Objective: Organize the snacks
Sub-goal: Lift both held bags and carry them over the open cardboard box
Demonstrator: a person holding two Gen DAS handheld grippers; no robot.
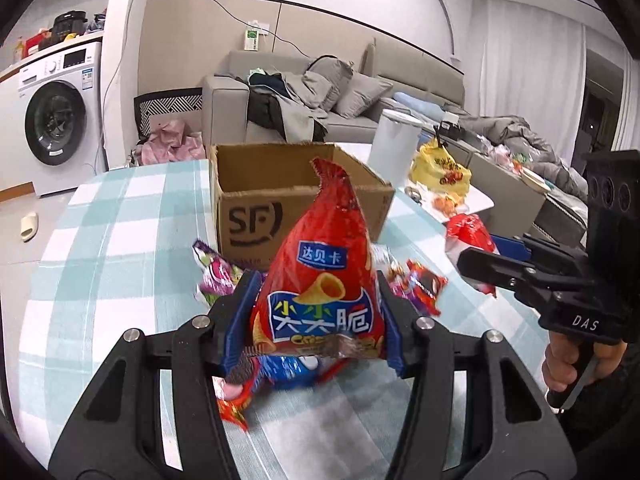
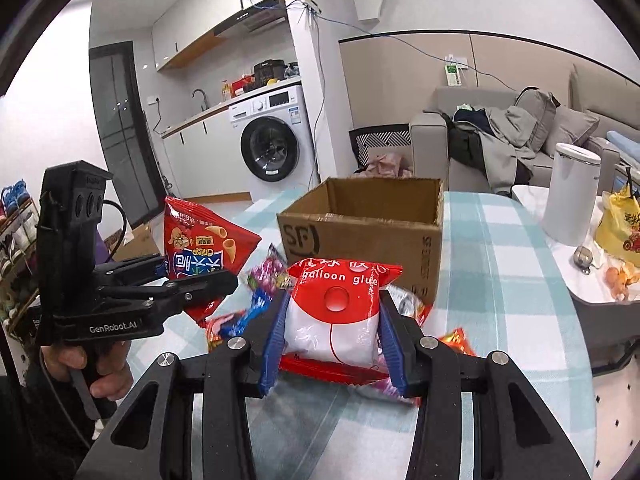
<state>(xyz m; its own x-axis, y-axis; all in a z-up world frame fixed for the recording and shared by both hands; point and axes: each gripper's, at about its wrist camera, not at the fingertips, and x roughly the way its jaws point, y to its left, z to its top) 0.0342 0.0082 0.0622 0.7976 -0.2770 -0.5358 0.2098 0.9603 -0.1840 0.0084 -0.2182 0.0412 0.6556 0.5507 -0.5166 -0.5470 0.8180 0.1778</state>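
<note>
Currently, two packets are held above the table at once. A red cone-snack bag [image 1: 320, 280] is pinched between the blue pads of the left gripper [image 1: 312, 320], and a red-and-white "balloon glue" packet [image 2: 334, 312] is clamped by the right gripper [image 2: 332, 340]. Both are carried clear of the loose snacks [image 2: 256, 304] scattered on the checked table [image 1: 120, 240], on the near side of the open cardboard box [image 2: 360, 216], which stands toward the far edge. It is judged that the carrying step is in hand; next, each packet should be brought over the box opening and released there.
</note>
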